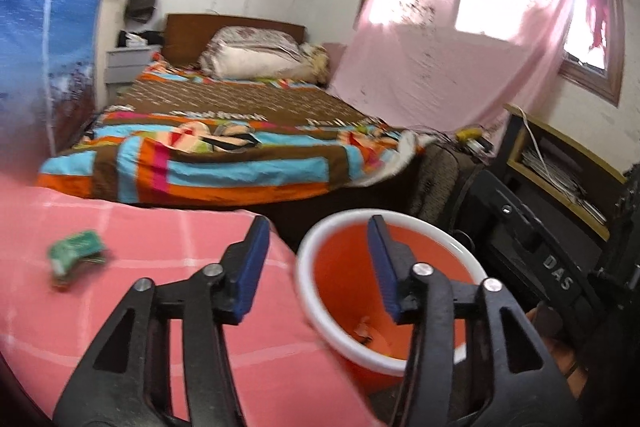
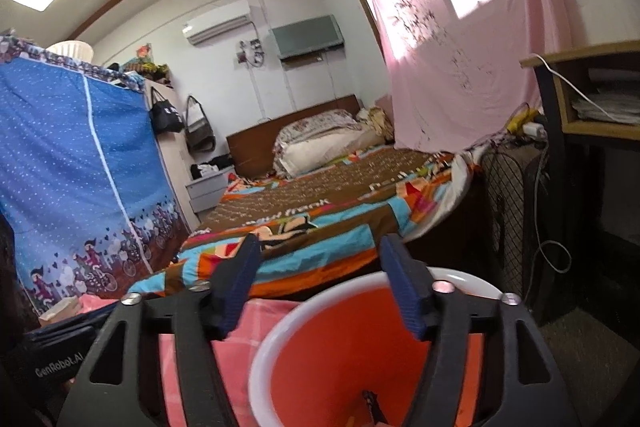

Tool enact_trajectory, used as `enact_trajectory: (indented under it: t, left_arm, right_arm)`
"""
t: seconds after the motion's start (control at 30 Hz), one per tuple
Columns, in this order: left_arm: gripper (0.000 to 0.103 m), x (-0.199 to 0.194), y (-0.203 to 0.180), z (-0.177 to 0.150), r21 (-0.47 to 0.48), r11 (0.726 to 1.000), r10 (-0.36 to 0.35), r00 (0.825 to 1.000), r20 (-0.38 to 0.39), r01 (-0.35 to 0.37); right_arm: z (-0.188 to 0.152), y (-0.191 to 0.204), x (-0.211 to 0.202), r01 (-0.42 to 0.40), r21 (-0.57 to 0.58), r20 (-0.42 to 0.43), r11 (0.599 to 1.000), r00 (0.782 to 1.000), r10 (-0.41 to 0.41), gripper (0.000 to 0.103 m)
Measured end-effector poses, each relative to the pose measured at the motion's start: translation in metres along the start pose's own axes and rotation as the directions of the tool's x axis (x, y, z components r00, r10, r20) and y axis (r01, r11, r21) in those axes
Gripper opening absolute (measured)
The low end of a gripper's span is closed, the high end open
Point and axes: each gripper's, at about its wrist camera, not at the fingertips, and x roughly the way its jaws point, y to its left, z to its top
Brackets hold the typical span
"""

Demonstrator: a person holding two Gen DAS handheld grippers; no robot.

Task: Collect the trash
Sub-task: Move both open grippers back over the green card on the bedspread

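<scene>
Pink checked cloth-covered surface (image 1: 120, 307) beside orange white-rimmed plastic bin (image 1: 340, 231). Small green crumpled wrapper (image 1: 76, 253): light, soft, likely best pinched across its middle. Left gripper (image 1: 316, 267) and right gripper (image 2: 316, 287) fingers apart, empty.

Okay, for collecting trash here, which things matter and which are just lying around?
For the job: orange bin, green wrapper on the pink cloth, scraps in the bin, both grippers open.

Just lying about: bed, pillow, hanging bags, blue wardrobe.
</scene>
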Motion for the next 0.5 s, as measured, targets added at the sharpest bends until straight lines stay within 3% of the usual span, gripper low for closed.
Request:
enact_trajectory:
  t: [0.13, 0.17, 0.2, 0.27, 0.3, 0.5]
  left_arm:
    - [0.075, -0.023, 0.028, 0.003, -0.037, 0.996, 0.082, 0.994, 0.071, -0.080]
    - [0.083, -0.028, 0.034, 0.004, -0.044, 0.994, 0.104, 0.991, 0.085, -0.100]
    - [0.091, -0.033, 0.040, 0.005, -0.051, 0.991, 0.127, 0.987, 0.101, -0.122]
    - [0.099, -0.044, 0.053, 0.005, -0.069, 0.983, 0.178, 0.974, 0.141, -0.169]
    - [0.103, -0.049, 0.059, 0.005, -0.076, 0.979, 0.198, 0.968, 0.156, -0.188]
    - [0.103, -0.081, 0.097, -0.003, -0.119, 0.949, 0.312, 0.919, 0.241, -0.291]
  right_arm:
    - [0.001, 0.022, -0.003, -0.031, -0.042, 0.056, 0.999, 0.998, 0.033, 0.081]
    - [0.001, 0.028, -0.004, -0.039, -0.053, 0.072, 0.998, 0.997, 0.042, 0.086]
    - [0.001, 0.032, -0.005, -0.045, -0.060, 0.083, 0.997, 0.995, 0.049, 0.088]
    - [0.001, 0.043, -0.007, -0.057, -0.076, 0.112, 0.995, 0.992, 0.065, 0.102]
    - [0.000, 0.050, -0.008, -0.068, -0.083, 0.129, 0.994, 0.989, 0.079, 0.103]
    - [-0.006, 0.083, -0.008, -0.146, -0.132, 0.169, 0.980, 0.971, 0.168, 0.103]
